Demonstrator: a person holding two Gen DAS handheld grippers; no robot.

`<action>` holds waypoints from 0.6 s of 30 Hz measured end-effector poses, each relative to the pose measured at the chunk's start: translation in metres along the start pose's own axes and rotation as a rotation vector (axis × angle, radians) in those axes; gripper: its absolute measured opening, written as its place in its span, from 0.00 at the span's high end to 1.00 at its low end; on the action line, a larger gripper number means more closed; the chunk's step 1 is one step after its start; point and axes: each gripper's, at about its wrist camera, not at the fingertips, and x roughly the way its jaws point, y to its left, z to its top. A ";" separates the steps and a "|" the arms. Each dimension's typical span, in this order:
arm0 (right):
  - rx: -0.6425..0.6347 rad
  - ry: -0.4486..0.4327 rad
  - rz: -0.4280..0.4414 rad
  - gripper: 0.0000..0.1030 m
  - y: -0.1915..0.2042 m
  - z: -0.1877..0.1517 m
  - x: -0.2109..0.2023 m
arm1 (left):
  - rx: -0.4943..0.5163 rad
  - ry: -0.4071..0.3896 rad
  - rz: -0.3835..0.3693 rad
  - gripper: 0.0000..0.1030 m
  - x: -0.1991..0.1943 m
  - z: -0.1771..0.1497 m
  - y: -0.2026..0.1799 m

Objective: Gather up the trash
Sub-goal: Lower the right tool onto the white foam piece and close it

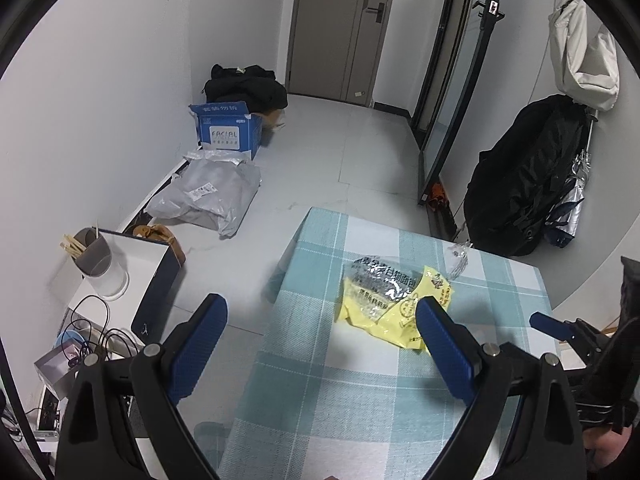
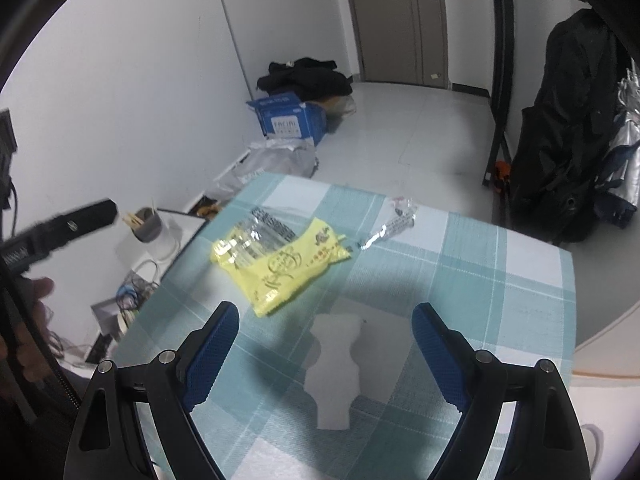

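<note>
- Two grippers, both held above the table with its teal checked cloth, and neither holding anything.
- We hold the left gripper over the table's left edge, jaws spread wide; one finger hangs past the edge above the floor, the other sits just in front of the yellow wrapper.
- We hold the right gripper with its jaws equally wide, over a white paper scrap lying flat between its fingers (the left wrist view does not show this scrap).
- Yellow wrapper lies mid-table, a clear printed film crumpled on it; its lettering is too blurred for us to read.
- Small clear wrapper lies beyond it, near the far edge.
- Blue box and grey mailing bag sit on the floor by the wall.
- Right gripper's tip shows at the left view's right margin, mostly cut off.
</note>
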 end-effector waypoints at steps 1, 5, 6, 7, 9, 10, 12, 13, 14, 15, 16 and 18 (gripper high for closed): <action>-0.006 0.011 -0.003 0.15 0.000 -0.002 0.005 | -0.002 0.008 0.000 0.09 0.002 -0.001 0.002; -0.007 0.054 -0.002 0.16 -0.002 -0.009 0.021 | 0.008 0.026 0.006 0.09 0.006 -0.004 0.003; -0.013 0.061 -0.004 0.16 -0.002 -0.010 0.025 | 0.014 0.028 0.006 0.09 0.007 -0.005 0.003; -0.021 0.070 -0.008 0.18 -0.001 -0.012 0.029 | 0.017 0.033 0.002 0.09 0.007 -0.006 0.004; -0.037 0.087 -0.019 0.22 0.001 -0.013 0.035 | 0.021 0.043 -0.004 0.09 0.009 -0.007 0.004; -0.044 0.096 -0.019 0.25 0.002 -0.013 0.037 | 0.021 0.049 -0.004 0.09 0.009 -0.008 0.004; -0.060 0.114 -0.025 0.28 0.003 -0.013 0.043 | 0.024 0.060 0.001 0.09 0.011 -0.008 0.005; -0.067 0.126 -0.033 0.33 0.003 -0.013 0.046 | 0.022 0.060 0.000 0.09 0.010 -0.008 0.005; -0.071 0.136 -0.036 0.36 0.003 -0.013 0.048 | 0.021 0.059 -0.005 0.09 0.010 -0.008 0.006; -0.073 0.149 -0.037 0.40 0.002 -0.012 0.050 | 0.021 0.058 -0.008 0.10 0.009 -0.008 0.006; -0.072 0.166 -0.034 0.43 0.001 -0.010 0.053 | 0.024 0.055 -0.007 0.09 0.008 -0.007 0.006; -0.074 0.191 -0.028 0.49 0.001 -0.008 0.057 | 0.023 0.053 -0.008 0.09 0.007 -0.007 0.006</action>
